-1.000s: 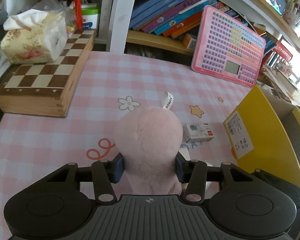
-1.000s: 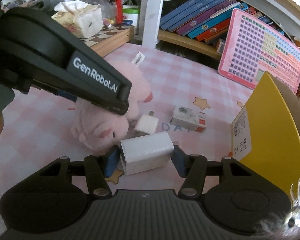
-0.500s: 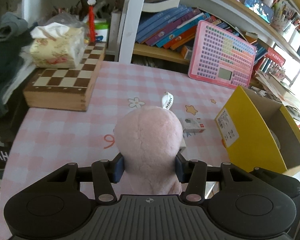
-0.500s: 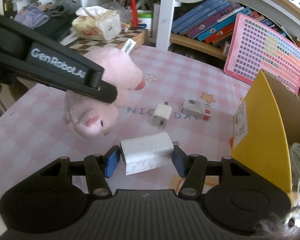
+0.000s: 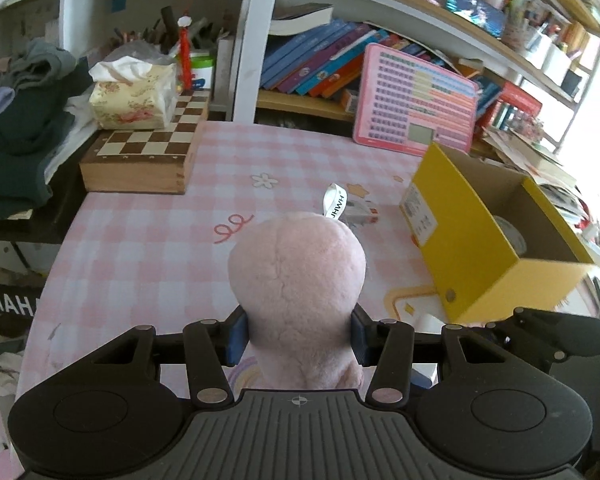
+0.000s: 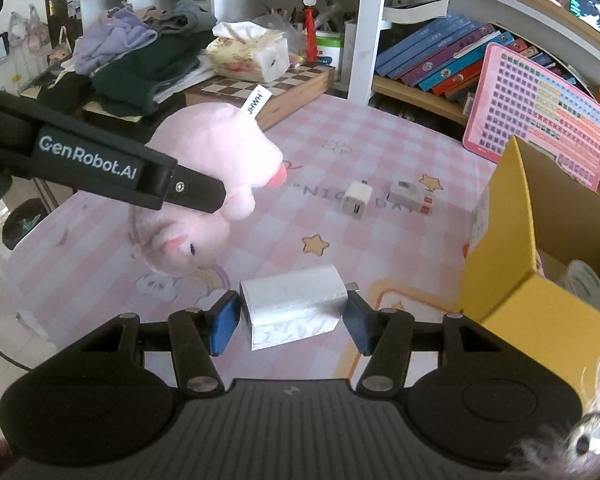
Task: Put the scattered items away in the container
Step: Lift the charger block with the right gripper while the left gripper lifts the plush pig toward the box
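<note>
My left gripper (image 5: 298,330) is shut on a pink plush pig (image 5: 298,280) and holds it in the air above the pink checked table; the pig also shows in the right wrist view (image 6: 216,160). My right gripper (image 6: 290,316) is shut on a large white charger block (image 6: 294,306), also lifted. The yellow cardboard box (image 5: 460,248) stands open at the right, with a roll of tape inside (image 6: 584,284). A small white charger (image 6: 356,200) and a small white box with red marks (image 6: 410,196) lie on the table.
A wooden chessboard box (image 5: 148,156) with a tissue pack (image 5: 132,100) sits at the back left. A pink keypad toy (image 5: 414,116) leans on the bookshelf behind. Clothes are piled off the table's left edge (image 5: 16,128).
Both grippers have risen and drawn back from the table with their loads. The pig is now well clear of the tabletop, and the box's open top has come into view.
</note>
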A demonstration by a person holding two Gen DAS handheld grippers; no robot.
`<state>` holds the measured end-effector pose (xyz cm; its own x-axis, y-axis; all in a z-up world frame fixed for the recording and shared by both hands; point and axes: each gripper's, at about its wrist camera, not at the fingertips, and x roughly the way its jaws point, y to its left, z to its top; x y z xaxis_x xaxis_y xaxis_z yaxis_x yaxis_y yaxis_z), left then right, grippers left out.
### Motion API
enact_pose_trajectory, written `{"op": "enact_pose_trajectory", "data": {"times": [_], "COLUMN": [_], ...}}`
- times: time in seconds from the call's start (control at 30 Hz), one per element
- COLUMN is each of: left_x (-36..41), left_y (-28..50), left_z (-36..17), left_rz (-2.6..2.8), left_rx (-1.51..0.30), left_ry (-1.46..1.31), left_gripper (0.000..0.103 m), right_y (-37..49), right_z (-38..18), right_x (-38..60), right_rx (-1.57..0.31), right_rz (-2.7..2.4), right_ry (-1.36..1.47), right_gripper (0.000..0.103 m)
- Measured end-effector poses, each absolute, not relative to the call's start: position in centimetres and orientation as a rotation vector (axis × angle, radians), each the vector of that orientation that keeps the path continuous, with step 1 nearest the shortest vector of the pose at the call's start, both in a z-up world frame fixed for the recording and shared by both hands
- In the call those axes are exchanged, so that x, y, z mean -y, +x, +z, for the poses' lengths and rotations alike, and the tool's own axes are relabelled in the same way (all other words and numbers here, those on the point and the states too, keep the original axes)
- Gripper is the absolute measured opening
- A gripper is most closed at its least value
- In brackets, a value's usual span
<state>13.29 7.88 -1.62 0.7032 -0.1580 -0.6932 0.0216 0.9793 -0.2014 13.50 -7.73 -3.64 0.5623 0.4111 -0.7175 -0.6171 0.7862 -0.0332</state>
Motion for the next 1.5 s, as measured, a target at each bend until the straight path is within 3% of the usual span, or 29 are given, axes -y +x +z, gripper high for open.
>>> {"op": "enact_pose_trajectory", "data": {"times": [0.63, 1.5], "left_x": [-7.7, -5.7], "left_y": [4.9, 4.4], "left_z": [-1.0, -1.1], "left_rz": [-0.151, -0.297], "left_rx": [-0.773, -0.773], "left_ry": [-0.191, -0.181], "left_gripper": [0.048, 0.048], "right_y": [6.2, 3.3], "right_z": [-1.3, -1.2], "right_x": [10.1, 13.8], "right_rx": [-0.717, -0.769], "right_rz": [0.503, 0.286], "right_ry": [-0.23, -0.193], "right_gripper": [0.054, 0.054]}}
